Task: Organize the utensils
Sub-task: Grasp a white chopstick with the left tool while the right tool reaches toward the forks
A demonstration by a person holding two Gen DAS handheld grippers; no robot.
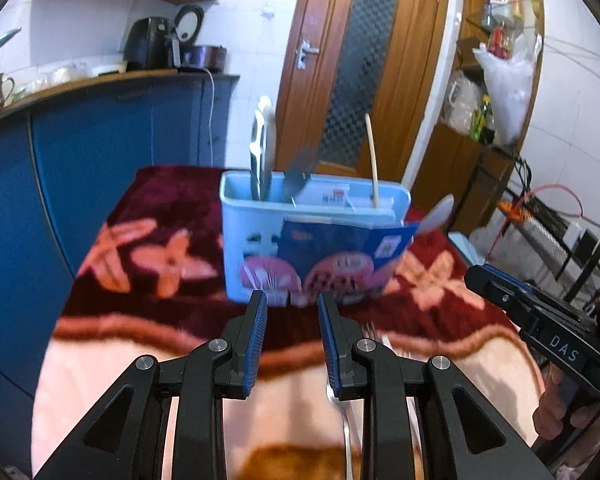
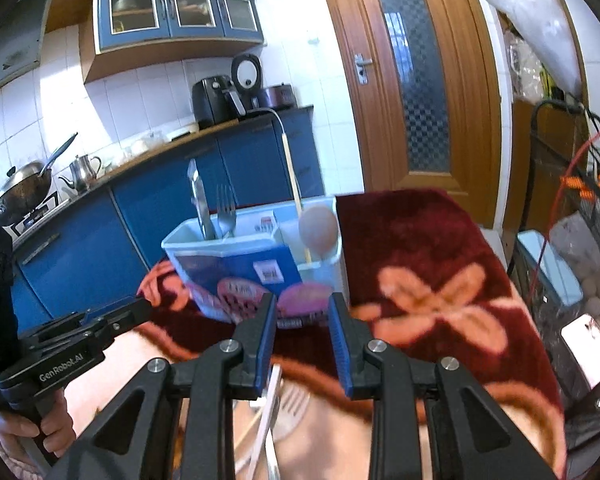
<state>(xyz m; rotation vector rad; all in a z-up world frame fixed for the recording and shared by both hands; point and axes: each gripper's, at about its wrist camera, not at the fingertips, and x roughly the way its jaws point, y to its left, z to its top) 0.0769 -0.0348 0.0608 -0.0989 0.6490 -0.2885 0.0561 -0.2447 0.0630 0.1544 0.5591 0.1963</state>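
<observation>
A light blue utensil holder (image 1: 260,232) stands on the red floral blanket; it also shows in the right wrist view (image 2: 204,248). In it stand a white-handled tool (image 1: 260,148), a dark blade (image 1: 300,168), a chopstick (image 1: 372,160), a fork (image 2: 225,212) and a ladle (image 2: 318,230). My left gripper (image 1: 292,312) is open and empty, just short of the holder. A fork (image 1: 346,420) lies on the blanket under its right finger. My right gripper (image 2: 302,312) is open and empty, above several loose utensils (image 2: 274,412).
The blanket (image 1: 148,248) covers the table. Blue kitchen cabinets (image 1: 100,140) run along the left, with a wok (image 2: 20,192) and kettle (image 2: 82,168). A wooden door (image 2: 416,80) stands behind. A wire rack (image 2: 596,216) and cables stand at the right.
</observation>
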